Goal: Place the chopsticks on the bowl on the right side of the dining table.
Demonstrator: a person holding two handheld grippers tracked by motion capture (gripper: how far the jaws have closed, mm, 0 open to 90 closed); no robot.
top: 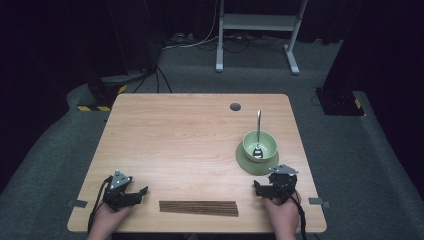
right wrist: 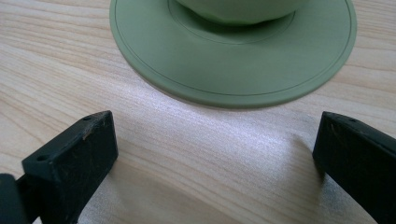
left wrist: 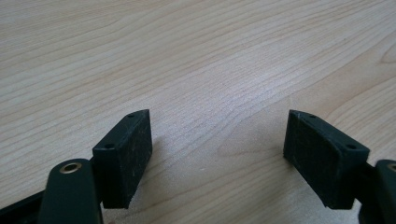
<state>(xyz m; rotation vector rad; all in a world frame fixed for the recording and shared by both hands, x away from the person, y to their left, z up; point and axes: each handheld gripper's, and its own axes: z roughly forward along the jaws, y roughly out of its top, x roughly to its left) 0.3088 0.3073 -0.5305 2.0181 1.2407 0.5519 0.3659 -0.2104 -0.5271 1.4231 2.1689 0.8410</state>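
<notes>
Resting low on the wooden worktop (top: 190,140), both tongs sit at the bottom of the high view, one at either corner. The left tongs (top: 141,191) lie at the lower left of that frame, their jaws spread wide with nothing but bare wood between them, as the left gripper view confirms. The right tongs (top: 256,186) sit at the lower right, jaws likewise set far apart and gripping nothing; in the right gripper view the green plate (right wrist: 233,70) lies just beyond the jaws, near but not touching them. On that plate stands a green bowl (top: 260,145), right of centre in the high view, with a spoon (top: 258,135) in it, handle leaning toward the upper edge of the frame. A bundle of dark chopsticks (top: 198,207) lies flat along the bottom centre, between the two tongs.
</notes>
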